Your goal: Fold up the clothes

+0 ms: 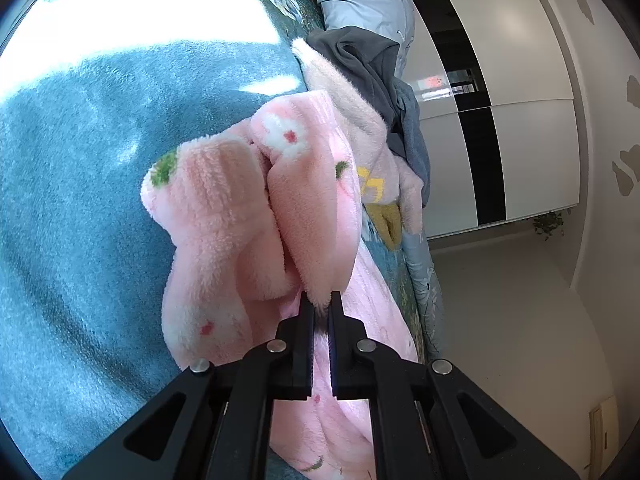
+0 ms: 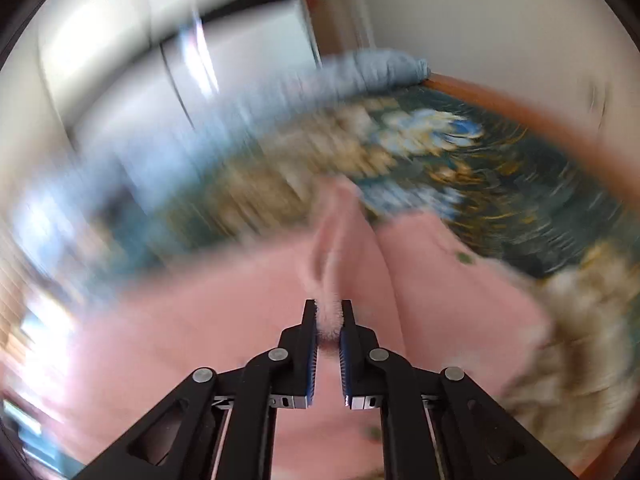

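Holding one pink fleece garment (image 1: pixel 256 216) with both tools: entry as follows.

Step in hand, as judged: mid-fold. You have two edges of the garment lifted over the bed; no finished fold is laid down yet.

Left gripper (image 1: pixel 320 300): fingers pressed onto a thick bunched edge of the fleece, which stands up in rolls ahead of the tips.

Right gripper (image 2: pixel 329 307): fingers pinching a narrow fluffy ridge of the same fleece (image 2: pixel 224 312). This view is heavily motion-blurred, so fine detail is not readable.

Item: plush pink fleece, ribbed pile, printed with white flowers, red centres and green leaf marks. It is crumpled, part lifted, the rest trailing on the teal plush blanket (image 1: pixel 80 200) that covers the bed.

Also present: a pile of other clothes (image 1: pixel 372 92), grey and pale pink, just beyond; a white wardrobe (image 1: pixel 520 100) across the room.

Next move calls for: keeping both pinches firm, drawing the held edges level and taut, then laying them over the resting part so edges meet. Thick fleece will likely spring back; press flat before releasing.
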Available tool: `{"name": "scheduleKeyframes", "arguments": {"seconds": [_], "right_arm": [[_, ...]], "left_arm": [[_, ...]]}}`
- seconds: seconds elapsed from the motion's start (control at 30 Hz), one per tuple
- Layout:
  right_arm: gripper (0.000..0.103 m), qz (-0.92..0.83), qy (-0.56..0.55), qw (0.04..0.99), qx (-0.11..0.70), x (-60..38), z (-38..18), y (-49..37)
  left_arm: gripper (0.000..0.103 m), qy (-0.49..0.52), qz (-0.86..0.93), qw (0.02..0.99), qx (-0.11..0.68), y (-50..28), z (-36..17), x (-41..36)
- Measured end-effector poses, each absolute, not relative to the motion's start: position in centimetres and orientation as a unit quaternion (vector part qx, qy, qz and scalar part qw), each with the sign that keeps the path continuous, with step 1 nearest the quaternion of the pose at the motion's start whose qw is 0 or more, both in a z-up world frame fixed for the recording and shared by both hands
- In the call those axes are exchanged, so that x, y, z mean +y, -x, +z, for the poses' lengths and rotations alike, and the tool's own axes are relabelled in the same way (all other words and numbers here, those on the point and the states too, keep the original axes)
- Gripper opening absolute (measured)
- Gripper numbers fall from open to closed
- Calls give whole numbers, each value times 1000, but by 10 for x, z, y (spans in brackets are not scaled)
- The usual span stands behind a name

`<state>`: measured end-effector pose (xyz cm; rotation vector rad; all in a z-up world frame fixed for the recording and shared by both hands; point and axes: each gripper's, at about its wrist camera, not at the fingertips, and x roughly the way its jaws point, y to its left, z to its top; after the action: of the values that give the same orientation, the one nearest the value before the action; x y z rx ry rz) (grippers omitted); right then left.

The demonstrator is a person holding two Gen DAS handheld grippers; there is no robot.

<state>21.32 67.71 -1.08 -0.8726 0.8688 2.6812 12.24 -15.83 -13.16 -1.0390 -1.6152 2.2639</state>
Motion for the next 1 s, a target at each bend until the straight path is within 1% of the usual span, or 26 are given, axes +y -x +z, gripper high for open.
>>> {"name": "scheduleKeyframes", "arguments": {"seconds": [0.07, 0.17, 0.23, 0.3, 0.33, 0.57, 0.63, 0.7, 0.8, 0.83, 0.87, 0.93, 0.97, 1.0], "right_arm": [[10, 886, 256, 112, 371, 712, -13, -232], [10, 845, 271, 172, 427, 752, -41, -250], [10, 813, 281, 183, 475, 769, -65, -257], [10, 801, 269, 177, 505, 775, -79, -261], [13, 796, 262, 172, 518, 778, -85, -263], [15, 785, 230, 144, 557, 778, -102, -267], [19, 781, 230, 135, 565, 775, -106, -267], [20, 777, 229, 128, 571, 771, -109, -267], [20, 775, 232, 121, 575, 764, -112, -264], [21, 776, 235, 119, 573, 762, -111, -263], [22, 776, 238, 118, 572, 761, -111, -261], [29, 778, 241, 113, 569, 758, -108, -261], [31, 780, 242, 110, 567, 757, -107, -261], [35, 781, 243, 108, 565, 756, -106, -261]], "left_arm": [[3, 350, 758, 86, -544, -122, -133, -159], [3, 351, 757, 86, -545, -121, -133, -158], [3, 351, 757, 85, -544, -120, -133, -156], [3, 352, 758, 84, -543, -120, -133, -156], [3, 354, 757, 85, -543, -120, -133, -156], [5, 357, 753, 88, -546, -118, -136, -155], [7, 359, 751, 90, -546, -116, -136, -154], [8, 362, 750, 94, -546, -114, -137, -152], [11, 366, 752, 98, -539, -112, -138, -150], [13, 368, 753, 99, -537, -111, -138, -149], [14, 367, 753, 99, -536, -111, -138, -149], [18, 369, 752, 99, -538, -112, -138, -149], [19, 370, 752, 96, -537, -111, -138, -148], [22, 372, 752, 93, -536, -111, -138, -146]]}}
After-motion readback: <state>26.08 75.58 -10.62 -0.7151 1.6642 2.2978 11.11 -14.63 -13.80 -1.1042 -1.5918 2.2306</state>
